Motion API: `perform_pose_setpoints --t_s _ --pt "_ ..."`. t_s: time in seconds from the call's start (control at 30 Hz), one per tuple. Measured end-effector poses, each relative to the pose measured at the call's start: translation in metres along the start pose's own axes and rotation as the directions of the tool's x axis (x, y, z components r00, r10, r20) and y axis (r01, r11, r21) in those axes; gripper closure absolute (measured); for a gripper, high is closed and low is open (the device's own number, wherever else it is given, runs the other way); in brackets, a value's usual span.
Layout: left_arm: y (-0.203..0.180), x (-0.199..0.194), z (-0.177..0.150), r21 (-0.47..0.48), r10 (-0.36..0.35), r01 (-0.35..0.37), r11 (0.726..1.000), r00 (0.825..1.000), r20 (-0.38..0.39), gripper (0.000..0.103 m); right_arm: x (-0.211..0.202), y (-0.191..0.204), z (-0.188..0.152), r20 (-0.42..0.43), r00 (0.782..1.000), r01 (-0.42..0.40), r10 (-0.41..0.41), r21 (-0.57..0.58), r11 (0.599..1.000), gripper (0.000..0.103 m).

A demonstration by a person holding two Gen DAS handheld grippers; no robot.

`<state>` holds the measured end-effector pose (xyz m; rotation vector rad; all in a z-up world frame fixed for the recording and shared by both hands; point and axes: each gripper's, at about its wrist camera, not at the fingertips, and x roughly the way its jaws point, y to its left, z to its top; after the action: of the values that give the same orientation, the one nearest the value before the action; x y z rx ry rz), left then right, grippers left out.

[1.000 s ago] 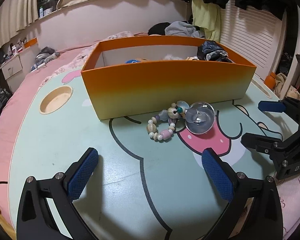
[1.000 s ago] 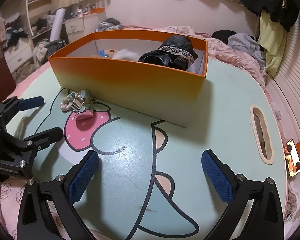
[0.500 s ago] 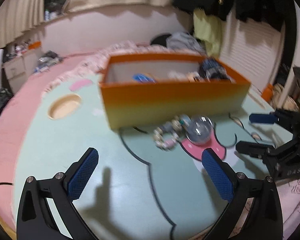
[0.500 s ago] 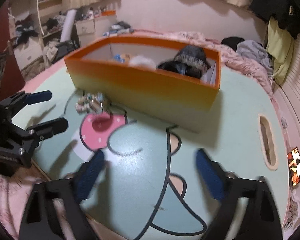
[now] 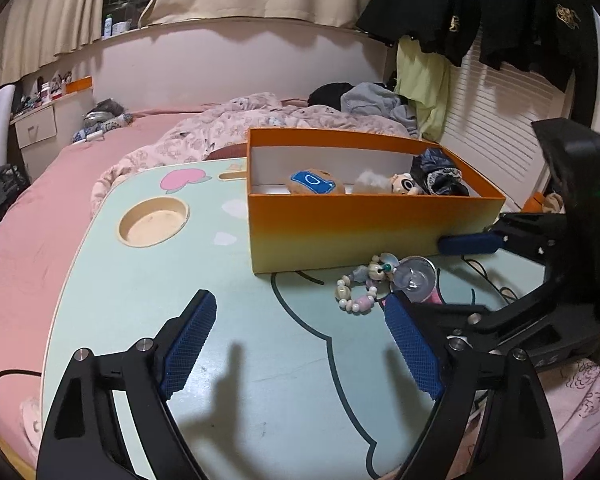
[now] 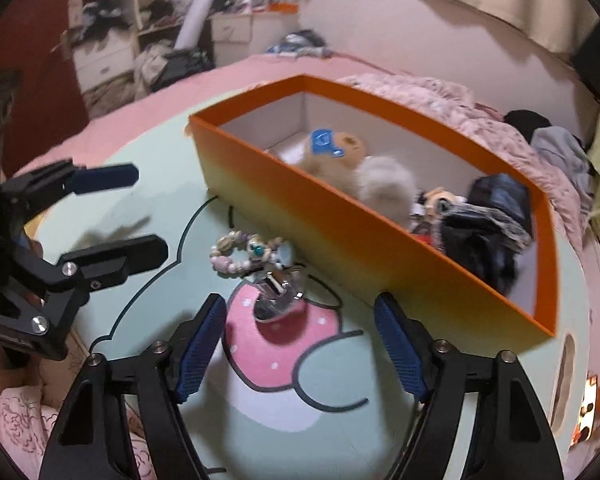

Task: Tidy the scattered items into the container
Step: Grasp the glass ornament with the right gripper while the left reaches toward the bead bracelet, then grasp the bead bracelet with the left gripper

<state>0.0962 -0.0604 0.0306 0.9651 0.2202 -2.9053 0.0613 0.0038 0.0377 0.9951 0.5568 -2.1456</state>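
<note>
An orange box (image 5: 360,226) (image 6: 340,216) stands on the mint table; it holds a plush toy (image 5: 316,183) (image 6: 336,146), a doll and dark cloth (image 6: 488,220). In front of it lie a bead bracelet (image 5: 358,290) (image 6: 240,252) and a clear glass ball ornament (image 5: 416,278) (image 6: 276,298). My right gripper (image 6: 300,352) is open, just short of the ornament; it also shows in the left wrist view (image 5: 432,276). My left gripper (image 5: 300,354) is open and empty, left of the bracelet; it also shows in the right wrist view (image 6: 132,212).
The table (image 5: 148,292) has a round cup recess (image 5: 154,226) at its left and a slot (image 6: 564,380) at its right. It rests on a pink bed (image 5: 32,216) with a rumpled quilt (image 5: 204,136). Clothes hang at the right wall.
The right gripper has swung left and closer, now aimed at the ornament. The left gripper has pulled back and shifted left, so the box sits further right in its view.
</note>
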Motion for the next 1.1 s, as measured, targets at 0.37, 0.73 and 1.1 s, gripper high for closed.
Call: perform_pose_setpoints --t_s 0.37,0.73,1.1 --pt "-0.003 0.007 0.000 0.011 -0.008 0.008 1.000 1.000 -0.027 0.017 -0.004 -0.021 -0.010 0.045 0.995 -0.089 0.086 0.080 0.993 0.077" --pt "-0.040 0.040 0.012 0.097 -0.059 0.070 0.993 0.992 -0.115 0.017 -0.061 -0.070 -0.072 0.160 0.986 -0.005 -0.050 0.330 0.944 0.077" --pt "-0.051 0.067 0.023 0.134 -0.029 0.051 0.990 0.987 -0.157 0.073 -0.072 -0.075 -0.076 0.183 0.982 -0.028 -0.040 0.356 0.934 0.077"
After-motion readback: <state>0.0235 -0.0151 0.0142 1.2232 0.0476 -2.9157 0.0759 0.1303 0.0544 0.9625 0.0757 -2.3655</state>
